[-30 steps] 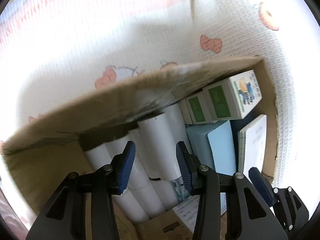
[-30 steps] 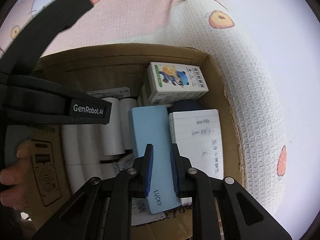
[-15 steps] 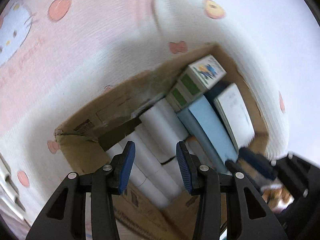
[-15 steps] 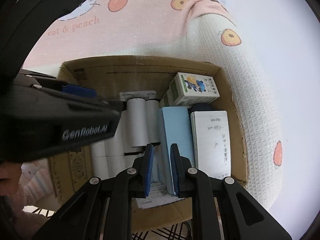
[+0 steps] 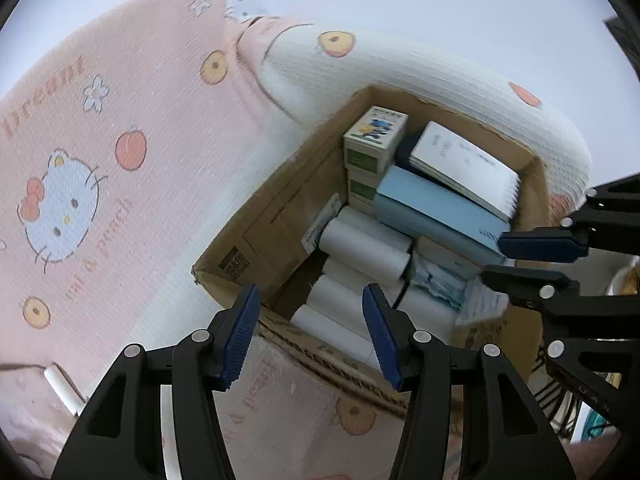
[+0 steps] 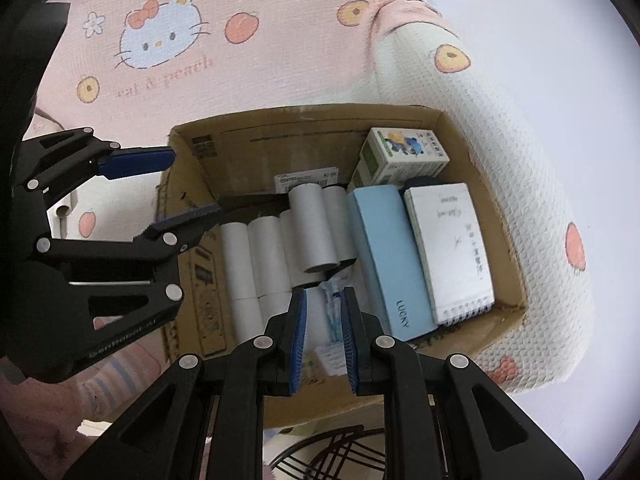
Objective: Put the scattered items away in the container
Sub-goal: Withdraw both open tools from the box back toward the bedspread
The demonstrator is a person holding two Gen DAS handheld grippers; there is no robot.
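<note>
A cardboard box [image 5: 272, 224] [image 6: 304, 132] sits on a pink cartoon mat. It holds several white paper rolls [image 5: 364, 244] [image 6: 312, 228], a light blue case [image 5: 432, 208] [image 6: 388, 264], a spiral notepad [image 5: 464, 164] [image 6: 452, 248] and small printed cartons [image 5: 374, 128] [image 6: 404, 156]. My left gripper [image 5: 310, 334] [image 6: 176, 186] is open and empty over the box's near-left corner. My right gripper [image 6: 323, 334] [image 5: 532, 256] hovers above the box with its jaws narrowly apart and nothing between them.
A white textured mat section [image 6: 500, 168] rises beside the box on the right. One white roll [image 5: 64, 388] lies on the mat outside the box, at the left. A dark wire rack [image 6: 332, 456] shows below the box edge.
Both grippers have pulled up and back from the box. The right gripper has let go of the light blue case, which now lies in the box.
</note>
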